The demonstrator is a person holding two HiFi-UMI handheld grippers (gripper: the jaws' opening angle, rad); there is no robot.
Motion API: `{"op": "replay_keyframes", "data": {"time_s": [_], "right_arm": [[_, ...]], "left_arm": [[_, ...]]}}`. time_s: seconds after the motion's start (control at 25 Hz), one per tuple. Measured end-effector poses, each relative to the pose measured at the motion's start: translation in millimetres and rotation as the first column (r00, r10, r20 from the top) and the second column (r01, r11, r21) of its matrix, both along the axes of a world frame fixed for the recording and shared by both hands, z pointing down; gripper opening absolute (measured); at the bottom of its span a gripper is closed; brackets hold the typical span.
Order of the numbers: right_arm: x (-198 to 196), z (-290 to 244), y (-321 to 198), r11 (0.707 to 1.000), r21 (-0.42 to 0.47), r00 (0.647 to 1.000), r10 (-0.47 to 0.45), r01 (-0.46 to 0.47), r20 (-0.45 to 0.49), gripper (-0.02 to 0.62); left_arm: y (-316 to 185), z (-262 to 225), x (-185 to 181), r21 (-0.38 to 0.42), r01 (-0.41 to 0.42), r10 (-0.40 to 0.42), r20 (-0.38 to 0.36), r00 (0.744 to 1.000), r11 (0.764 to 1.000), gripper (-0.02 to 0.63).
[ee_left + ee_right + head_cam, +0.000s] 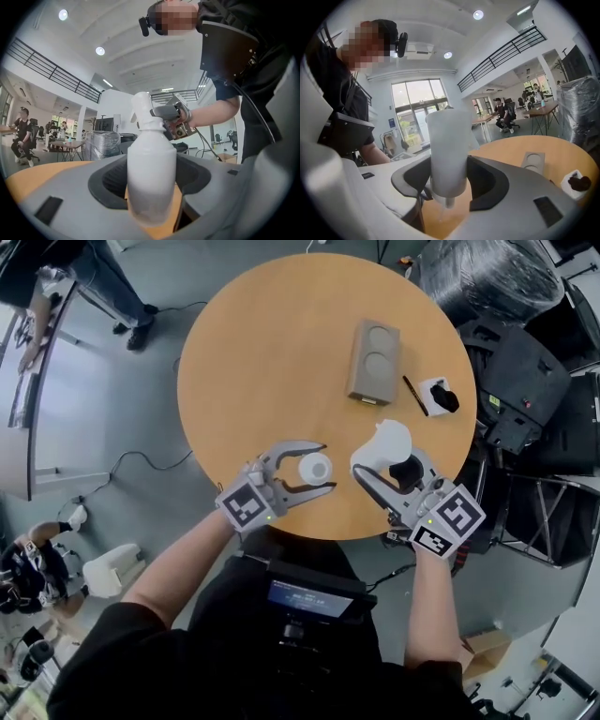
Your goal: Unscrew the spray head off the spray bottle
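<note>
A white spray bottle [315,467] stands between the jaws of my left gripper [327,467] near the table's front edge, and the pads press its sides. In the left gripper view the bottle [151,168] fills the middle. My right gripper [386,463] is shut on the white spray head [392,441], just right of the bottle. In the head view a strip of table shows between head and bottle. In the right gripper view the spray head [448,150] sits upright in the jaws, with a thin tube sticking out beneath it.
The round wooden table [272,352] carries a grey two-hole cup tray [374,362], a black pen [415,396] and a small white holder with a black piece [439,396] at the far right. Black wrapped equipment [525,352] crowds the right side. A person [89,277] stands far left.
</note>
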State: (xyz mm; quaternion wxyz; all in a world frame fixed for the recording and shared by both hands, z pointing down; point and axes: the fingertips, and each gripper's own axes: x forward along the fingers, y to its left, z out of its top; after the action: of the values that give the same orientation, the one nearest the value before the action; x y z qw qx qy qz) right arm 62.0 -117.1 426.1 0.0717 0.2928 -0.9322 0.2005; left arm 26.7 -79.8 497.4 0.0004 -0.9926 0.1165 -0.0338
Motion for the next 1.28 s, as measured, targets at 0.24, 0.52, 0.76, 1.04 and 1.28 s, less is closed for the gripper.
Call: {"op": "replay_keyframes", "data": {"time_s": [0.24,0.52,0.76,1.04,1.28], "right_arm": [[10,55,-8,0.997,-0.073,1.000,0.027,-0.027,-0.001,0.241],[20,134,-16,0.982,-0.179,0.999,0.047,-0.051,-0.025,0.241],[32,215,-28,0.961,-0.265,0.994,0.053,-0.075,-0.091,0.241],[33,295,-31,0.934,-0.350,0.988,0.019,-0.073,-0.155,0.241],[36,341,-33,0.909,-0.406,0.972,-0.009,-0.090,-0.237,0.241]], "left_arm": [[-16,35,8,-0.026,0.022,-0.022,-0.010,1.000,0.999,0.310],[-31,94,20,-0.050,0.013,-0.012,0.024,1.000,0.999,0.310],[-49,147,28,-0.045,0.029,-0.029,0.011,1.000,0.999,0.310],[-57,210,39,-0.059,0.028,-0.026,0.034,0.999,0.998,0.310],[-58,244,40,-0.067,0.034,-0.030,0.058,0.998,0.997,0.310]]}}
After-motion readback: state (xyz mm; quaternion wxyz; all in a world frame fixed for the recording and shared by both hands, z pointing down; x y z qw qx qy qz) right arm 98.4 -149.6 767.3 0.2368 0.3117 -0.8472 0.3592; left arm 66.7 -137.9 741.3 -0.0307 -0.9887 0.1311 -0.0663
